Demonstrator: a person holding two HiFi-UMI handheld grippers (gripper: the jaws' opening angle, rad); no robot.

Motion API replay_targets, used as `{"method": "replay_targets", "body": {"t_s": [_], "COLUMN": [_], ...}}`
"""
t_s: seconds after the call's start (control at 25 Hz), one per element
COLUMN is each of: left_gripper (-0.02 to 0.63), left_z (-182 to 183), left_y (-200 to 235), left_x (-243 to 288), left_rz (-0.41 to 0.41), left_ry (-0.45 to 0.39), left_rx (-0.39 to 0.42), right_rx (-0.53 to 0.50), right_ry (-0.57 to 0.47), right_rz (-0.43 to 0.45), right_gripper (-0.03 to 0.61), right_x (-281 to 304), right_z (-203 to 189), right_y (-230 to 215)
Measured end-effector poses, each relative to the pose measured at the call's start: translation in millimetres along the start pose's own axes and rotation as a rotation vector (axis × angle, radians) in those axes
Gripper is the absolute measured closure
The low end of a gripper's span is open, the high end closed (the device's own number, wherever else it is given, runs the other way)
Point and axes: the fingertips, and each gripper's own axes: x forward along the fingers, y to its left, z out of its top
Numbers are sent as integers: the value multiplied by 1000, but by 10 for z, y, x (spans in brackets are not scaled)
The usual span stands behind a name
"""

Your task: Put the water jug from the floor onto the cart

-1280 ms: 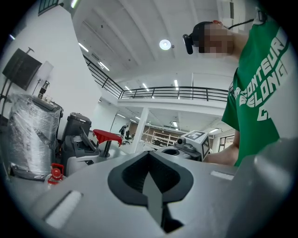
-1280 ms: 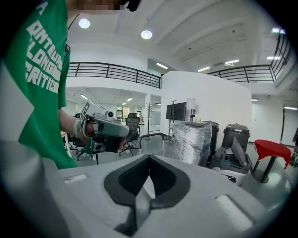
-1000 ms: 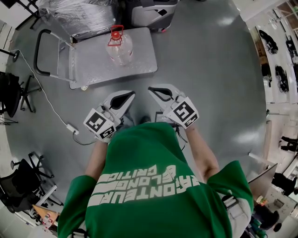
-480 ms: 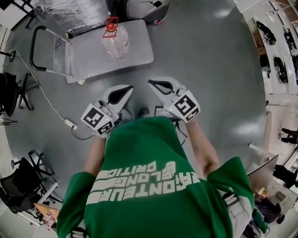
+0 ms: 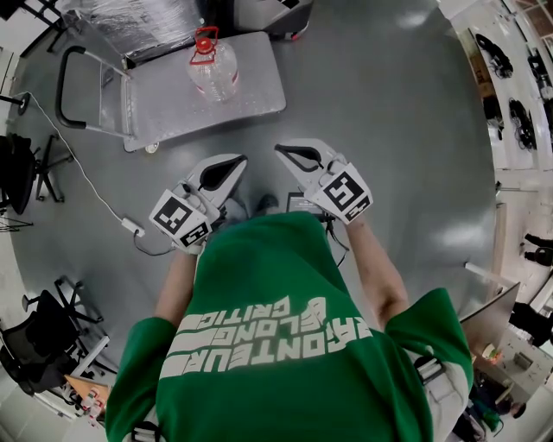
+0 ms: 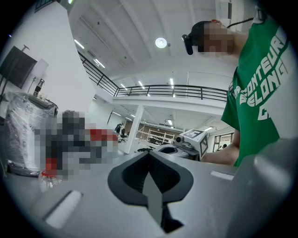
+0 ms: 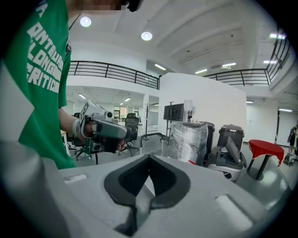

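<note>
1. Clear plastic with a red cap: the jug (image 5: 212, 67) stands upright on the cart (image 5: 255, 95), toward the deck's far edge, so we judge the lift done.
2. Both tools are empty. The left gripper (image 5: 237, 161) and the right gripper (image 5: 283, 153) each have their jaws pressed together on nothing. We hold them side by side in front of us, well apart from the cart.
3. What remains, we judge, is to stand clear cleanly. We would hold the closed tips near our body and avoid nudging the cart, which sits on wheels and could roll.
4. If we reposition the jug, we want it nearer the deck's middle. It sits close to the far rim, with a wrapped load (image 5: 143, 26) just beyond.
5. The deck's near edge and right half are bare, so there is room to slide the jug inward.
6. The grey floor (image 5: 389, 129) to our right is wide and open. To our left a cable (image 5: 86, 183) trails across it and chairs (image 5: 22, 168) crowd in, so we would step right or straight back.
</note>
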Motion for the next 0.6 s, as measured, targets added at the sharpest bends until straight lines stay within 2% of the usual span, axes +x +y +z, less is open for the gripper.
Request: {"method": "replay_targets", "body": {"t_s": [0.6], "left_gripper": [600], "left_z": [-31], "left_y": [-99], "left_x": [-20], "left_rz": [-9], "left_ry": [8], "left_rx": [7], "right_rx": [-9], "right_ry": [1], "right_rz": [7], "right_gripper": [586], "right_x": [-22], "right_z": [-20], "right_y": [47]}}
